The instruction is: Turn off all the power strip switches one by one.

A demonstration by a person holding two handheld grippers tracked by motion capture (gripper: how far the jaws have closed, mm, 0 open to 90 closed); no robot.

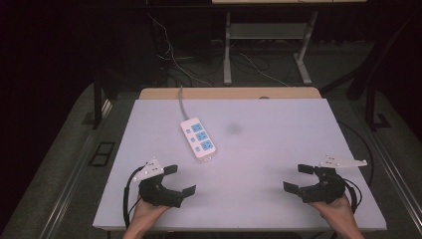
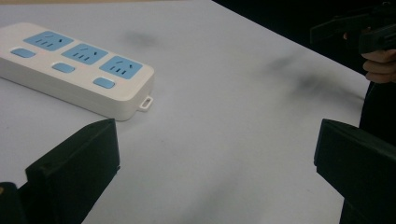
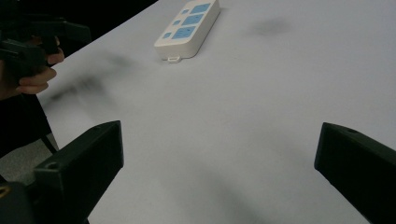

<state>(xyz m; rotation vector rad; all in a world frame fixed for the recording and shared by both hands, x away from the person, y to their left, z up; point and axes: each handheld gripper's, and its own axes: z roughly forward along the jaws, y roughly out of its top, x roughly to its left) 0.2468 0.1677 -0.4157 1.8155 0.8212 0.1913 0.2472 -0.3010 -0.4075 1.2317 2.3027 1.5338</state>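
Nearest the camera, two forearms are reaching in over the white matte table [image 1: 278,149], each hand holding a black gripper low, the left gripper [image 1: 180,179] and right gripper [image 1: 297,177] both with jaws spread apart, nothing between them. A white plastic power strip [image 1: 198,138] with blue sockets is lying mid-table, beyond the left gripper

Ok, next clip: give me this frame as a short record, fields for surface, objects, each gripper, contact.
surface: white table, with a faint dark smudge near the middle
objects: white power strip with three blue sockets, its grey cable running to the far edge
left gripper: near edge of table, jaws wide apart, holding nothing
right gripper: near edge on the other side, jaws wide apart, holding nothing
contact: neither gripper touches the power strip; it lies nearer the left gripper
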